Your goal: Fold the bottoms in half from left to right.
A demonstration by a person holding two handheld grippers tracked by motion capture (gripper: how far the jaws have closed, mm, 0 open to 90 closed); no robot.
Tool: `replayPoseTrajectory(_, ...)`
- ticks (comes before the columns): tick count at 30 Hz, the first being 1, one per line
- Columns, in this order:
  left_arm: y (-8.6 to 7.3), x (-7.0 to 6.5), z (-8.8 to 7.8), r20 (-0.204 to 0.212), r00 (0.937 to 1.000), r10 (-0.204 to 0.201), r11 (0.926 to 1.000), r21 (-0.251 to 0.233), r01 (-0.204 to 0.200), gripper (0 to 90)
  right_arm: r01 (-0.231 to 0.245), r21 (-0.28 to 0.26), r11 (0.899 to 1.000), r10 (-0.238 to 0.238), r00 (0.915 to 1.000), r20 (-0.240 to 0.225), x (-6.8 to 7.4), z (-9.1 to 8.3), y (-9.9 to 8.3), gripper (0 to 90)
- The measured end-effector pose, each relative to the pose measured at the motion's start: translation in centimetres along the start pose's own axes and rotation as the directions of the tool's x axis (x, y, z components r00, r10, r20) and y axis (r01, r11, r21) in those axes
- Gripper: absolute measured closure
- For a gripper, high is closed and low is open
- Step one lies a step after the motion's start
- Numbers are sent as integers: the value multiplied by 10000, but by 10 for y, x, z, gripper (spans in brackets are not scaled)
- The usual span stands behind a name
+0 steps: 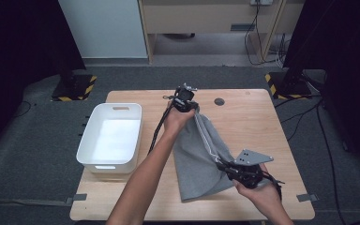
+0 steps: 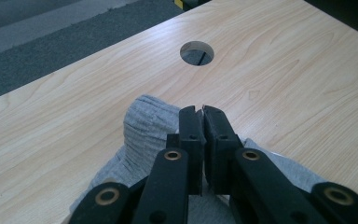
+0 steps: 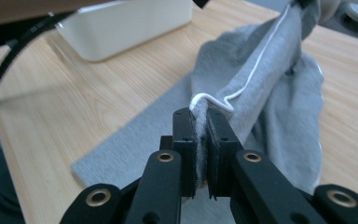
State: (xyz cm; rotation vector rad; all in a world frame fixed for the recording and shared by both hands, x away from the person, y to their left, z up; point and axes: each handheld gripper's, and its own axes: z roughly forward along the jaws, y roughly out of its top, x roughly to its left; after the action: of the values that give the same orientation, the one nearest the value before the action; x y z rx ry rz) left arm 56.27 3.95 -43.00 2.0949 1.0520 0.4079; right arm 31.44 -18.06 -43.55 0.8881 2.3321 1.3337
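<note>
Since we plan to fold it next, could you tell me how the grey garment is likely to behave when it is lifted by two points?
Probably floppy: the grey garment sags between the left gripper and right gripper. Likely light, since thin pinches hold it. Its white drawstring may dangle loose.

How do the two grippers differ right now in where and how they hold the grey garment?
The left gripper pinches the grey garment at its far end, near the table's round hole; the right gripper pinches it at the near right. The right grip sits beside the white drawstring; the left grip clamps ribbed fabric. The right gripper carries a grey three-cornered plate. Both are shut on the cloth, holding its edge stretched between them.
</note>
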Motion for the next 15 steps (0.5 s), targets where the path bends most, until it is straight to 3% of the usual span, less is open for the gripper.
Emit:
replayPoseTrajectory(3, -2, 1, 5, -147, 9998, 96, 9997, 215, -92, 865, -148, 119, 9998, 147, 9998, 114, -6, 0, -8, 844)
replayPoseTrajectory(10, -3, 2, 7, 48, 9997, -223, 9997, 100, 222, 865, -345, 217, 9992, 339, 9991, 271, -15, -1, -21, 845)
replayPoseTrajectory(15, -2, 2, 6, -30, 9998, -200, 9998, 53, 200, 866, -405, 169, 9990, 398, 9985, 376, -18, -3, -27, 845)
